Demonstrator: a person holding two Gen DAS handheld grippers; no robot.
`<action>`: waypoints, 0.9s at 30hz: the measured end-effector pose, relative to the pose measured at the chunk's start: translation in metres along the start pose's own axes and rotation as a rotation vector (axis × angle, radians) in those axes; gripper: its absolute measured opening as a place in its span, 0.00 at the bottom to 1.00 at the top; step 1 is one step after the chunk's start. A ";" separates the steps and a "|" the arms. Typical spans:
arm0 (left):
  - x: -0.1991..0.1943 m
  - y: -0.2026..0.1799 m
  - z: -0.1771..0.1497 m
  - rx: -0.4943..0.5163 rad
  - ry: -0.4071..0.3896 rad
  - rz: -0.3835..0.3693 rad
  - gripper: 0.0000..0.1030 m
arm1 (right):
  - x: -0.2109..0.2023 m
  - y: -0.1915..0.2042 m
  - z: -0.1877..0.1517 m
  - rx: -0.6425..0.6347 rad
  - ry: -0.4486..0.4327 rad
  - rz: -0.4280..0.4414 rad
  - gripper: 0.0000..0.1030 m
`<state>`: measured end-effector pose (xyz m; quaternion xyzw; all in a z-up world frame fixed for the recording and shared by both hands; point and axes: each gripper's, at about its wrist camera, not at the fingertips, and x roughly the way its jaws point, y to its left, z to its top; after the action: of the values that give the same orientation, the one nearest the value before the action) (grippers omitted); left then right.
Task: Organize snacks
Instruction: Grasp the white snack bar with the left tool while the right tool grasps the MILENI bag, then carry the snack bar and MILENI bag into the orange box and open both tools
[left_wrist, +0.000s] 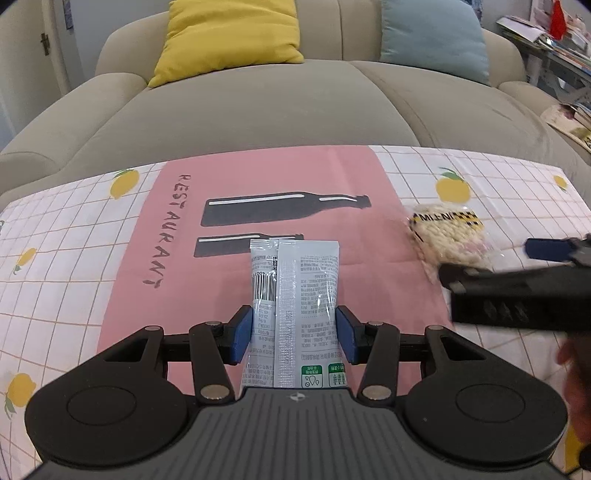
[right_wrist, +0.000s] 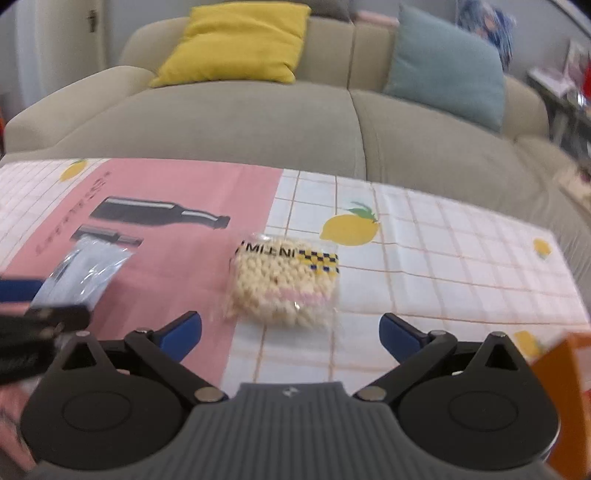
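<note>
Clamped between the left gripper's blue pads, a white snack sachet juts forward; the right gripper gapes wide, a clear puffed-snack bag just ahead of its fingertips.

Sachet lies left of puffed-snack bag on tablecloth.

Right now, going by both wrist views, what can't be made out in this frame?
- White sachet, left wrist view: its near end is hidden under the left gripper; the print is too small.
- Clear snack bag, right wrist view: lettering motion-blurred.
- Orange box, right wrist view: cut off by the frame edge.
</note>
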<state>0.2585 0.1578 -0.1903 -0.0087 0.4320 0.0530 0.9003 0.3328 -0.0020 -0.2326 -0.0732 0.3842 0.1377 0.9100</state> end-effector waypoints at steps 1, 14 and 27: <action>0.001 0.001 0.001 -0.003 0.000 0.000 0.53 | 0.008 0.000 0.005 0.028 0.015 0.004 0.97; 0.001 0.004 -0.005 -0.029 0.022 -0.002 0.53 | 0.052 -0.006 0.019 0.145 0.085 0.006 0.80; -0.024 0.000 -0.018 -0.052 0.028 -0.022 0.53 | 0.012 0.004 -0.006 0.059 0.109 0.081 0.73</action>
<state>0.2295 0.1547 -0.1831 -0.0378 0.4429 0.0542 0.8941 0.3353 0.0032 -0.2459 -0.0384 0.4398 0.1589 0.8831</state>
